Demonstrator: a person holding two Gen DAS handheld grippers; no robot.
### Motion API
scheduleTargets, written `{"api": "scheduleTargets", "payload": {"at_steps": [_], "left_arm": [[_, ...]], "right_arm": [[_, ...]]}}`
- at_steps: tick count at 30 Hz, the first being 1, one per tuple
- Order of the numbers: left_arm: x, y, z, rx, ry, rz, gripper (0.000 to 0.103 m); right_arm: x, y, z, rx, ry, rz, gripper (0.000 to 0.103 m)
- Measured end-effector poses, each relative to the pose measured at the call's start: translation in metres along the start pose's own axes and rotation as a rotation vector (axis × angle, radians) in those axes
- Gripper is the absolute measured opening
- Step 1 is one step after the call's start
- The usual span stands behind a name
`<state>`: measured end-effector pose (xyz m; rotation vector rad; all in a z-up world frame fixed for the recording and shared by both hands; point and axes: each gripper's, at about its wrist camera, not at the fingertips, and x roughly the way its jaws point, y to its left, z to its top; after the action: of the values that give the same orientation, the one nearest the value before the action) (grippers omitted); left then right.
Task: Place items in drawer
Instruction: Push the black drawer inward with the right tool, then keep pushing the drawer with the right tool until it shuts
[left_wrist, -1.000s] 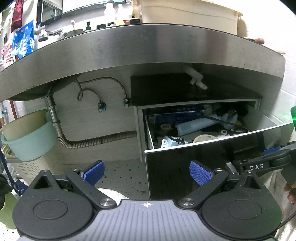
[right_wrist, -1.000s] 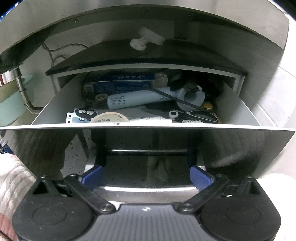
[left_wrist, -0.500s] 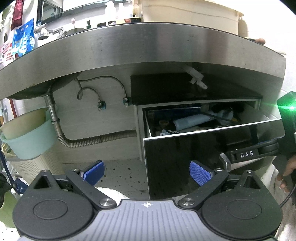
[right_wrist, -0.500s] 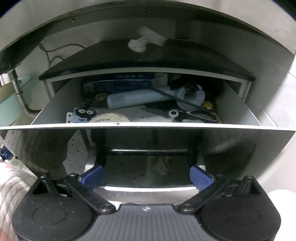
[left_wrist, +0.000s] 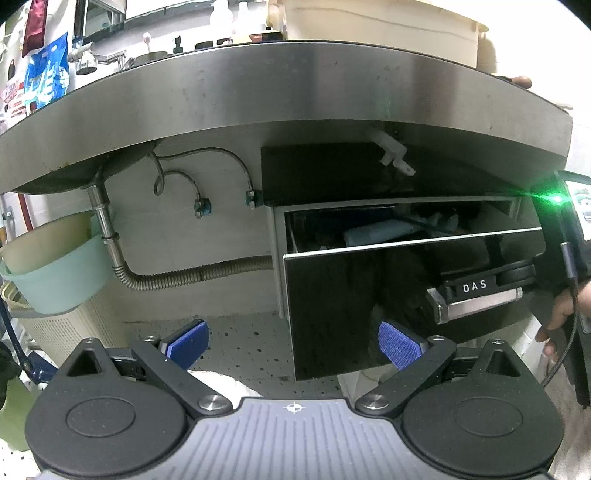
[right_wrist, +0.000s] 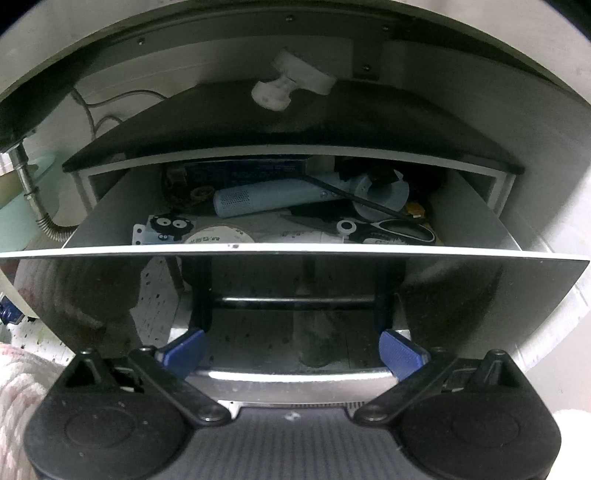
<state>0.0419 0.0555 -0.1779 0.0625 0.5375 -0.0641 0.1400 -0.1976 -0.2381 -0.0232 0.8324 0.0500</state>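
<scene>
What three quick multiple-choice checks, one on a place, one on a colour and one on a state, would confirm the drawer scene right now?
1. Where do the scissors lie in the drawer?
A. right front
B. left rear
C. outside it

2. What colour are the right gripper finger pads?
A. red
B. blue
C. white

3. What state is the drawer in?
A. shut
B. removed
C. partly open

Answers: 1 A, the black handles sit near the right wall behind the front panel. 2 B, both pads show blue. 3 C, its contents are visible above the panel.
</scene>
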Motion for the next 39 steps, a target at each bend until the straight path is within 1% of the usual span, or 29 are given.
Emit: {"api": "scheduleTargets", "payload": {"at_steps": [29, 39], "left_arm": [[0.0041, -0.0006, -0.0001, -0.013, 0.017, -0.004, 0.1], [0.003, -0.0058, -0.0014, 0.015, 0.011, -0.004, 0.1]], "right_arm": [[0.0022, 0.0006, 0.0021, 0.001, -0.006, -0.002, 0.101], [0.0039, 0.0013, 0.0016, 0.002, -0.009, -0.004, 0.101]]}}
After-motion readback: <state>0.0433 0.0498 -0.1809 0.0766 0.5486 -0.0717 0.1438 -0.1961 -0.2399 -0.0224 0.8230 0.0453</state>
